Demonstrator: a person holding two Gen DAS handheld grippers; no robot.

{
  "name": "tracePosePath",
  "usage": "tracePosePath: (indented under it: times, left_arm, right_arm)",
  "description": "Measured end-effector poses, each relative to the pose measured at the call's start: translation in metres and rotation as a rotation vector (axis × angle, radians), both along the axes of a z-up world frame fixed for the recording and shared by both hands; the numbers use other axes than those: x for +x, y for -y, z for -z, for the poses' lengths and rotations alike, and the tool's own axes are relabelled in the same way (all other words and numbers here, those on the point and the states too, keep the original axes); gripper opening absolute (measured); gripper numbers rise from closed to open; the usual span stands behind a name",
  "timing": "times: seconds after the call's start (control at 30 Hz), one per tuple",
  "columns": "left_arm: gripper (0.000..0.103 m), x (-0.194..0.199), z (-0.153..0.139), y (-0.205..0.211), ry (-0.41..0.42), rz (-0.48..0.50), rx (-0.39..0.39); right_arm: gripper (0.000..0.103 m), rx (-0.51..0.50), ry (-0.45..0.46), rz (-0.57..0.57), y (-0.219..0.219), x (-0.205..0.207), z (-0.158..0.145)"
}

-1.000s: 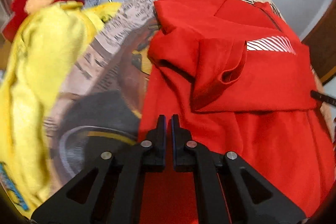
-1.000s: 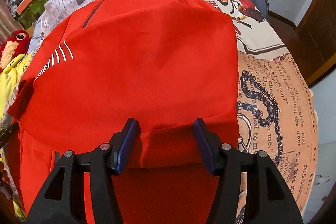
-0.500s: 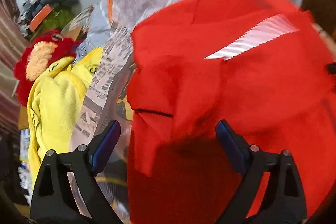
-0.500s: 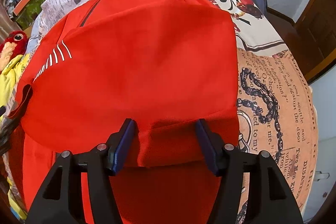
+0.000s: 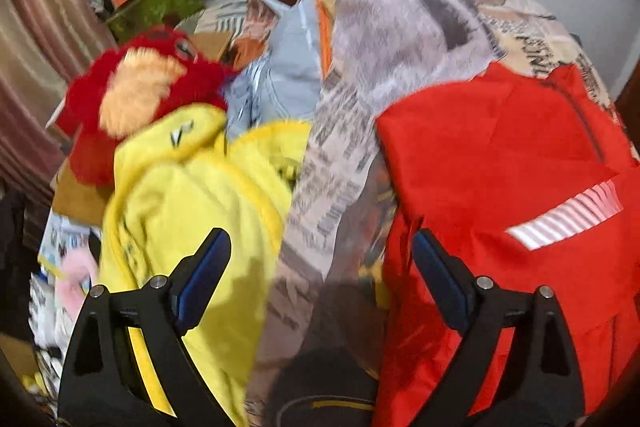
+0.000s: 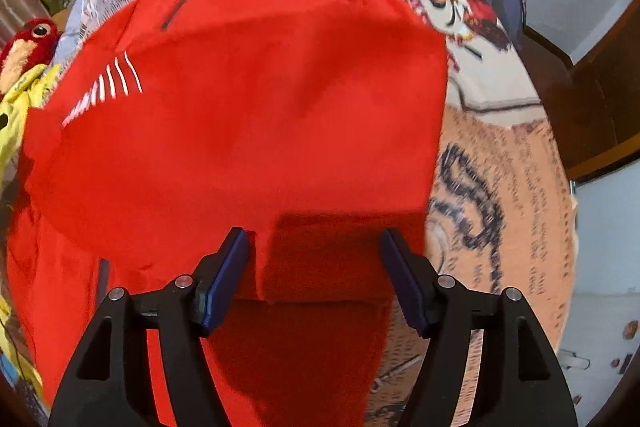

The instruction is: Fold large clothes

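A large red shirt (image 5: 500, 163) with a white striped patch (image 5: 564, 221) lies partly folded on a bed covered by a newspaper-print sheet (image 5: 340, 167). It fills most of the right wrist view (image 6: 260, 127). My left gripper (image 5: 322, 247) is open and empty above the sheet, just left of the shirt's left edge. My right gripper (image 6: 314, 247) is open and empty, with its jaws wide over the shirt's folded lower edge.
A yellow garment (image 5: 192, 195) lies left of the shirt, with a red plush toy (image 5: 136, 95) behind it. Clutter and a curtain (image 5: 36, 59) stand at the far left. A dark cap (image 6: 506, 3) and a wooden door (image 6: 600, 99) are on the right.
My left gripper was shut on the red shirt one second ago. It has opened, let go and swung left toward the yellow garment. My right gripper stays open over the shirt.
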State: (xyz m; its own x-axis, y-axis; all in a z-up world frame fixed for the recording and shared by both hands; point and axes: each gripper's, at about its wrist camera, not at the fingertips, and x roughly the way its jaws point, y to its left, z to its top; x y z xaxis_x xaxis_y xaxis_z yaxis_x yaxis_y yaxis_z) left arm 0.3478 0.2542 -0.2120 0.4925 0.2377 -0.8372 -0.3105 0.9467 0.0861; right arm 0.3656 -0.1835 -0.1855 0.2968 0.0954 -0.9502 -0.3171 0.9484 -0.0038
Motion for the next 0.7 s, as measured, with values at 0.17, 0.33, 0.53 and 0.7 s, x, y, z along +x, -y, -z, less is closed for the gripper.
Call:
tracePosePath:
  times: [0.17, 0.33, 0.53, 0.7]
  left_arm:
    - [0.093, 0.022, -0.027, 0.022, 0.048, 0.120, -0.025]
    - [0.093, 0.067, -0.032, 0.057, 0.054, 0.257, -0.117]
    - [0.093, 0.128, -0.021, 0.104, 0.075, 0.363, -0.133]
    - [0.093, 0.177, -0.010, 0.111, 0.104, 0.349, -0.196]
  right_arm:
    - [0.065, 0.081, 0.077, 0.040, 0.007, 0.026, -0.035]
    - [0.065, 0.148, 0.132, 0.081, 0.007, 0.072, -0.061]
    - [0.066, 0.169, 0.178, 0.056, -0.009, 0.112, -0.065]
    - [0.070, 0.192, 0.161, 0.043, -0.025, 0.153, -0.042]
